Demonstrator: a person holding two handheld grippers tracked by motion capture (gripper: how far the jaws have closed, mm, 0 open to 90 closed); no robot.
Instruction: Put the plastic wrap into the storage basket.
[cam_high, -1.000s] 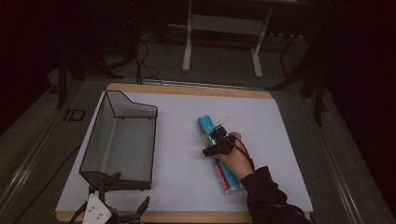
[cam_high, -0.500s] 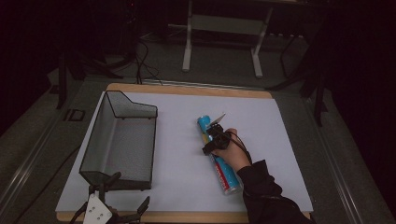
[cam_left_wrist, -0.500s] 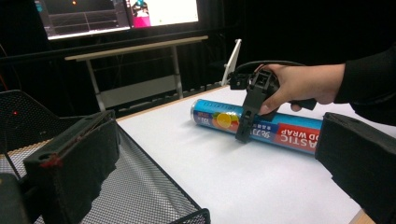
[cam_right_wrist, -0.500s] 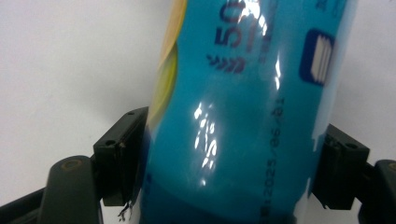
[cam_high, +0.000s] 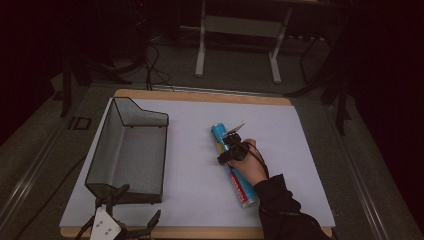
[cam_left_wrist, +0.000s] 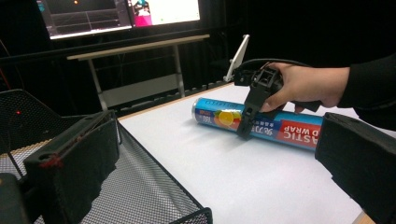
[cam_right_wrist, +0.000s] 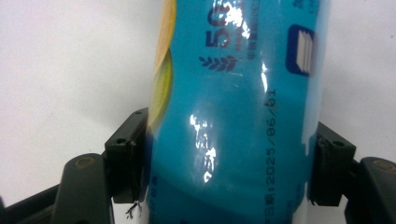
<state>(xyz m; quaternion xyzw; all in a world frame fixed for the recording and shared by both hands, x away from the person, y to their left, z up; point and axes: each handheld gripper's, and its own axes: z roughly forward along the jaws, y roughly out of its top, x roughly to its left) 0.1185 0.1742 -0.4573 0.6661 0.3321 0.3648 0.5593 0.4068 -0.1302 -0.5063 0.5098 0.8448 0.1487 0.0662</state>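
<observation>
A blue roll of plastic wrap (cam_high: 242, 187) lies on the white table sheet, right of centre, pointing away from the person. My right gripper (cam_high: 227, 155) comes down on its far half from above, held by a hand in a black sleeve. In the right gripper view the roll (cam_right_wrist: 233, 93) sits between the two jaws, which press on both its sides. My left gripper (cam_high: 127, 227) rests at the table's front edge, by the near end of the mesh tray. Its jaws stand wide open with nothing between them. The left gripper view shows the roll (cam_left_wrist: 289, 130) and the right gripper (cam_left_wrist: 245, 126) across the table.
A black wire-mesh tray (cam_high: 142, 117) stands on the left half of the sheet, its tall end farthest from the person. White sheet (cam_high: 195, 165) lies bare between tray and roll. Beyond the table stand a desk frame (cam_high: 200, 50) and floor cables.
The right hand and its gripper have slid a little along the roll toward its far end and settled down on it. The left gripper and the tray have not moved.
</observation>
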